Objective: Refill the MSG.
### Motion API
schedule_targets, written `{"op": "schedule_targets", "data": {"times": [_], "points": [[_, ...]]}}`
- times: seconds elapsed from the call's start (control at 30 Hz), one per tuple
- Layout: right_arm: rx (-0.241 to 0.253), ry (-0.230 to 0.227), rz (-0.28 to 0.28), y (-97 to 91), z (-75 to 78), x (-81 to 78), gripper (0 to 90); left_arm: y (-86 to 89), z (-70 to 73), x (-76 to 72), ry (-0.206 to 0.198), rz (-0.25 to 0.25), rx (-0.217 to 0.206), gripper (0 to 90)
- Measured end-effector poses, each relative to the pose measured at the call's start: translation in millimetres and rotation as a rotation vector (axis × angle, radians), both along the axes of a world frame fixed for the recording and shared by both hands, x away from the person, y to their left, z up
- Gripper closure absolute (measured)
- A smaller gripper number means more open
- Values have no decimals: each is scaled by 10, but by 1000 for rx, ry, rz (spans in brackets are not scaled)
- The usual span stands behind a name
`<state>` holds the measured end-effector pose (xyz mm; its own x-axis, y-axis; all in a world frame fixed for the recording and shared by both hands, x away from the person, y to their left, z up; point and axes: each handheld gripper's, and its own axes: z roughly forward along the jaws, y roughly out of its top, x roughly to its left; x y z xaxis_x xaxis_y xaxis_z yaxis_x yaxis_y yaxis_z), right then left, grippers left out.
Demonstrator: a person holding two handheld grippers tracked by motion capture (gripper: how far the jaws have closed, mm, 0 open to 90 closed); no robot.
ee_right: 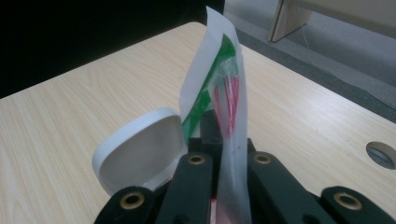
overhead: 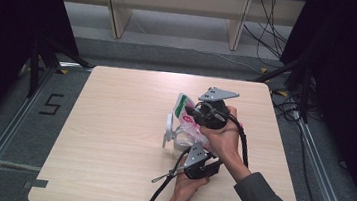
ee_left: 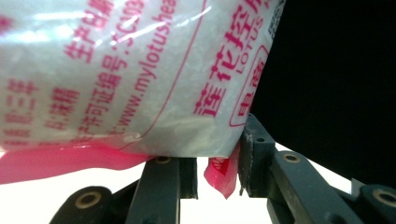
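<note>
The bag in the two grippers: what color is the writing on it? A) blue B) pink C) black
B: the left gripper view shows pink writing across the white bag, with a pink edge along its bottom.

Table (overhead: 113, 124) left half and far edge bare: free passage there. Centre-right crowded: bag (overhead: 185, 112), white lid (overhead: 170, 125), both grippers, crossed forearms, cable (overhead: 159, 191) trailing to near edge. Round hole (ee_right: 381, 154) in tabletop beyond bag.
</note>
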<state>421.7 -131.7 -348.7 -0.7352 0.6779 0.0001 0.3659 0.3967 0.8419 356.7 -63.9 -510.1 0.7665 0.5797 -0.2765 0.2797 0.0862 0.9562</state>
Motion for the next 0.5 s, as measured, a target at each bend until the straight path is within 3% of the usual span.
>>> {"op": "schedule_targets", "data": {"times": [0.07, 0.13, 0.2, 0.23, 0.27, 0.3, 0.37, 0.5], "points": [[-28, -6, 4, 39, -26, -7, 900, -9, -10, 3, -8, -9, -2, 712], [-23, 11, -1, 37, -20, -10, 900, 1, 2, -8, -4, 0, 4, 712], [-11, -16, -2, 17, -9, 0, 900, 5, 1, 0, -1, -1, -3, 713], [-7, -2, 0, 27, -13, -5, 900, 0, -3, 0, -2, -3, -4, 713], [-21, 11, 5, 38, -17, -14, 900, 0, -3, 0, -2, -3, -4, 713], [-36, -22, 17, 41, -29, 6, 900, -9, -5, -6, -1, -4, -6, 712], [-24, 3, 8, 39, -23, -3, 900, -6, -4, 2, -3, -3, -6, 713], [-29, -6, 19, 27, -22, 5, 900, -4, -5, -3, -1, -6, -3, 712]]}}
